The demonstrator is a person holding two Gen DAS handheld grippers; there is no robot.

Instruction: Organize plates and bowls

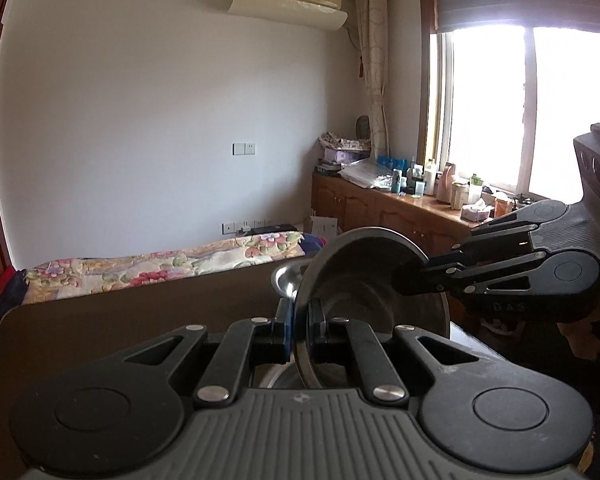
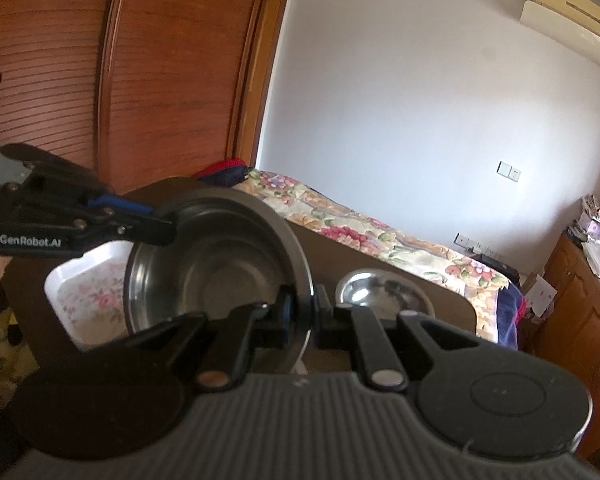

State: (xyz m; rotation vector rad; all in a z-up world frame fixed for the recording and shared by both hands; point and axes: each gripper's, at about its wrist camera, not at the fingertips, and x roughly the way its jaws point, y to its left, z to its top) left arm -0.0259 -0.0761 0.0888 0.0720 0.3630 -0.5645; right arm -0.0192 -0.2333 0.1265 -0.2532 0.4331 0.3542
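Note:
A large steel bowl [image 2: 216, 268] is held tilted on edge above the dark table [image 2: 452, 300] by both grippers. My right gripper [image 2: 302, 312] is shut on its near rim. My left gripper [image 2: 168, 224] comes in from the left and is shut on the far rim. In the left wrist view my left gripper [image 1: 299, 328] clamps the bowl [image 1: 364, 280] rim, and my right gripper [image 1: 404, 276] grips the opposite rim from the right. A small steel bowl [image 2: 380, 292] sits on the table behind; it also shows in the left wrist view [image 1: 288, 280].
A white rectangular floral dish [image 2: 88, 292] lies on the table at the left, under the big bowl. A bed with a floral cover [image 2: 380, 236] runs behind the table. A wooden wardrobe [image 2: 140, 80] stands at the left, a cluttered cabinet [image 1: 400, 200] under the window.

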